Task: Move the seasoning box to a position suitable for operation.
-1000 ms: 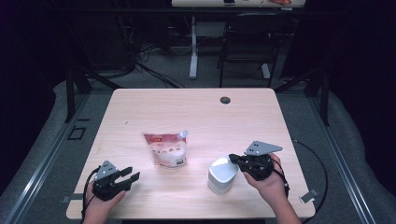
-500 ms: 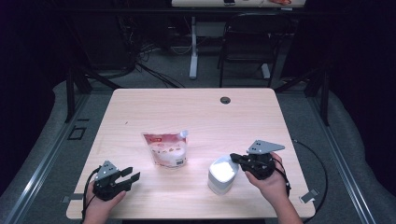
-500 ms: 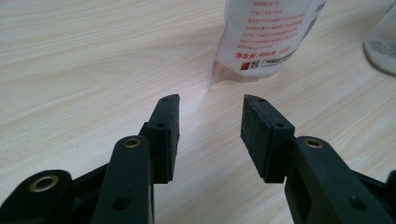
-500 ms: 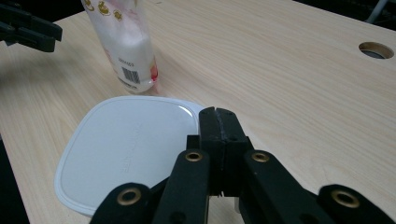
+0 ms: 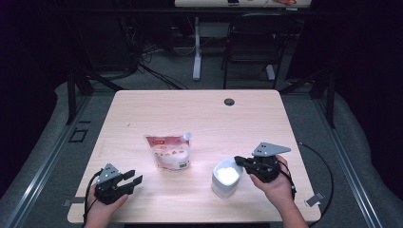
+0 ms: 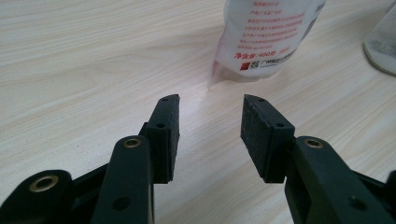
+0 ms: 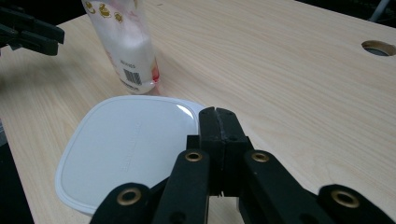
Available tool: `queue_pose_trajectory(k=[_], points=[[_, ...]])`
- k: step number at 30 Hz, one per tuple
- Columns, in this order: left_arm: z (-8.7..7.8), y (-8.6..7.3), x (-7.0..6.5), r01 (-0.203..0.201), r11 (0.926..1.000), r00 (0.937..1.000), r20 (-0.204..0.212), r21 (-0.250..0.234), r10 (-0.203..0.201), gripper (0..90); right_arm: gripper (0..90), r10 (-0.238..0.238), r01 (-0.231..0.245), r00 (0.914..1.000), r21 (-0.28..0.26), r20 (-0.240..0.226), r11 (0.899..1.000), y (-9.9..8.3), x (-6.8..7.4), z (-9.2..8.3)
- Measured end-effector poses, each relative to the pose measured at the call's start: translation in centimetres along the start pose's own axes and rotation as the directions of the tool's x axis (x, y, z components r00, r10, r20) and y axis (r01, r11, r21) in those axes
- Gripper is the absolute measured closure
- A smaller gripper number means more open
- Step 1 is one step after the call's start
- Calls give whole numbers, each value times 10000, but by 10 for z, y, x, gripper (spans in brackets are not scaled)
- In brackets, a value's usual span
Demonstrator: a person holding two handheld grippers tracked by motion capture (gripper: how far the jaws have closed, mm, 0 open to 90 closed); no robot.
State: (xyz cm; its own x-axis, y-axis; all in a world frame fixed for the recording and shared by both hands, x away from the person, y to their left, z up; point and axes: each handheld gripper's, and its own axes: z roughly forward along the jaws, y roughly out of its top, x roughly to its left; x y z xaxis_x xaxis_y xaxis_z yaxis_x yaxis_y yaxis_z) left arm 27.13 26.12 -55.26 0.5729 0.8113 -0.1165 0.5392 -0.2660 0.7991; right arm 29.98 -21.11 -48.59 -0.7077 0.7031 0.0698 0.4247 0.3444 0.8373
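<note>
Right hand-held gripper [image 7: 218,116], jaws together, touches lidded white container [image 7: 123,149] beside pouch [image 7: 123,42].

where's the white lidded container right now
In the high view the white lidded container sits near the table's front edge, right of centre, just left of the right tool and right of the pouch.

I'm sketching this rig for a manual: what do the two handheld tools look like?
Both are black. The left tool and the right tool each carry a grey three-cornered plate on top and trail a black cable. Their jaws are black bars with brass-coloured pivot rivets and flat dark pads. No sleeves show on the forearms.
</note>
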Motion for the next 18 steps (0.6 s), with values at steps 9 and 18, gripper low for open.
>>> queue_pose_trajectory(k=[9,18], points=[[0,0,0,-83,10000,10000,-18,19,83,574,900,183,-183,9997,-40,-136,9998,-1,-2,0],[0,0,-1,-101,9999,9999,-3,7,101,574,900,411,-412,9989,-80,-208,9991,-3,-7,-1]])
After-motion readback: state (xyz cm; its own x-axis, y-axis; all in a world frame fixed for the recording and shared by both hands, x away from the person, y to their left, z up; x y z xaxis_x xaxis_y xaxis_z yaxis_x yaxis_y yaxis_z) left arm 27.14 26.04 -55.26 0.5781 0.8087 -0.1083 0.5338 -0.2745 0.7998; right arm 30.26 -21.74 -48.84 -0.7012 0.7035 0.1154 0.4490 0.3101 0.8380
